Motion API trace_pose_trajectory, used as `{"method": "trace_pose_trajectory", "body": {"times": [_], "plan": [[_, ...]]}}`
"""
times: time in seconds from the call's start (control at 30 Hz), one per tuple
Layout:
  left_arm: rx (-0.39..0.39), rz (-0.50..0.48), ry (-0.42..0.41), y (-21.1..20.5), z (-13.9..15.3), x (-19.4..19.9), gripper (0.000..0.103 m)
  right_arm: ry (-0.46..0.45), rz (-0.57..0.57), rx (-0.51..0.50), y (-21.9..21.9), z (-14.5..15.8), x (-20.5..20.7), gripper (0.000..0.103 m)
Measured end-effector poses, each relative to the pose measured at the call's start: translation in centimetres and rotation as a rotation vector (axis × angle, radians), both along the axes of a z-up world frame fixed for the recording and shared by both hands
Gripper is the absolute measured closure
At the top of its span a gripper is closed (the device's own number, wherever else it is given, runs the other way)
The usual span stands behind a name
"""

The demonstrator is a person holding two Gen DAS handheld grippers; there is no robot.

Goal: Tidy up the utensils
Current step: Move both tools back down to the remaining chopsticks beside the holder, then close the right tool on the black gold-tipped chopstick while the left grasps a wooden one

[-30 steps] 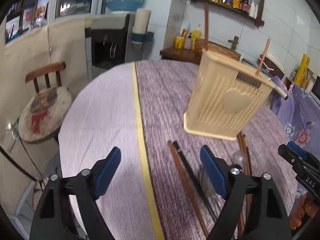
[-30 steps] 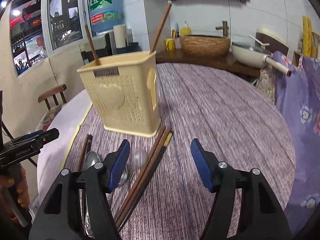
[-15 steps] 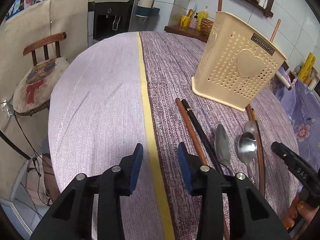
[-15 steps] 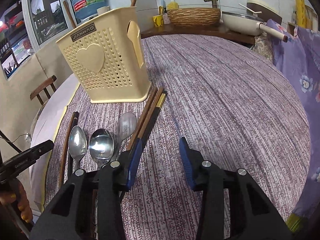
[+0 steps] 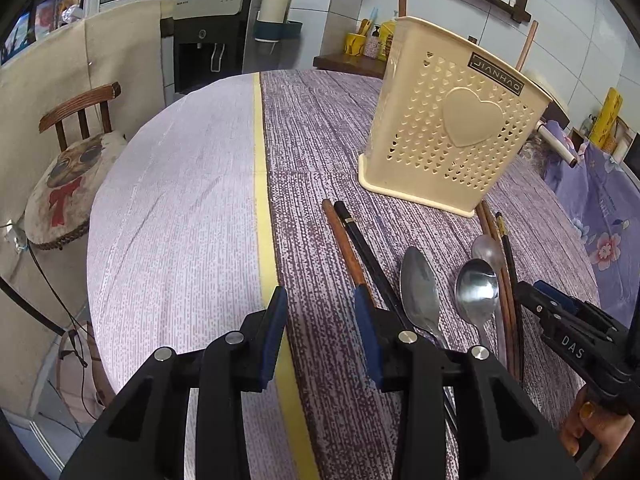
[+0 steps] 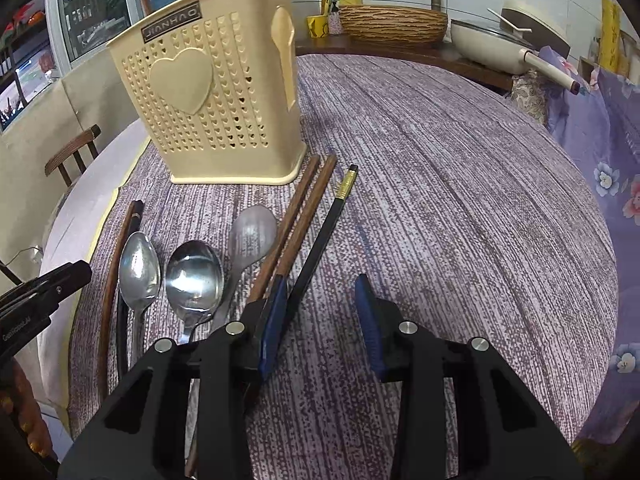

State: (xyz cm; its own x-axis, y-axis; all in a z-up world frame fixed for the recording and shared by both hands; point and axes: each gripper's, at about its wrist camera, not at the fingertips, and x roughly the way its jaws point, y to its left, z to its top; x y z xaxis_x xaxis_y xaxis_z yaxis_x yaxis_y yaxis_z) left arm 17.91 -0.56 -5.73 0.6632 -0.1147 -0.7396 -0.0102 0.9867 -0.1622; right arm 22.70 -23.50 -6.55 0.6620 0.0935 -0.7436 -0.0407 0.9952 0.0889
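Blue rubber pads on black plastic, that's both grippers, and neither one has anything in it. The left gripper (image 5: 320,312) has just been closing and now sits at a narrowish gap over bare tablecloth (image 5: 180,220), right by the yellow stripe (image 5: 264,220), nothing between the pads. The right gripper (image 6: 322,308) has been closing too, same narrow gap, empty; its left pad sits just over the near ends of the chopsticks, can't tell if it's touching them.

Just past the left gripper's right pad lie a brown chopstick (image 5: 342,236) and a black chopstick (image 5: 360,236), side by side. Next over are two shiny steel spoons (image 6: 140,268), bowls up, then a frosted plastic spoon (image 6: 252,236). Beyond that, a pair of brown wooden chopsticks (image 6: 304,200) and a black chopstick with a gold band (image 6: 332,212), all flat on the purple cloth and pointing at the holder.

The utensil holder (image 6: 208,92) is cream plastic, punched with little heart holes, a big raised heart on the front and a spoon shape on the side. It stands upright behind the row with a couple of brown sticks poking out of the top.
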Motion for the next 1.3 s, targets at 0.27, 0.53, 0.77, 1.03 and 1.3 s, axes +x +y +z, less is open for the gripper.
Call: {"method": "trace_pose_trajectory", "body": {"times": [0.27, 0.53, 0.77, 1.03, 1.3], "plan": [[-0.013, -0.011, 0.003, -0.6, 0.3, 0.7, 0.068, 0.018, -0.004, 0.031, -0.7, 0.0, 1.3, 0.069], [0.045, -0.041, 0.042, -2.2, -0.6, 1.6, 0.075, 0.027, -0.002, 0.038, -0.7, 0.1, 2.1, 0.071], [0.076, -0.028, 0.041, -2.1, -0.8, 2.1, 0.082, 0.038, -0.009, 0.034, -1.2, 0.2, 3.3, 0.075], [0.062, -0.021, 0.072, -1.4, -0.7, 4.5, 0.092, 0.053, -0.018, -0.002, -0.7, 0.2, 6.1, 0.08], [0.09, -0.002, 0.06, -2.1, -0.7, 4.9, 0.092, 0.041, -0.034, -0.019, -0.5, 0.2, 7.0, 0.082]]}}
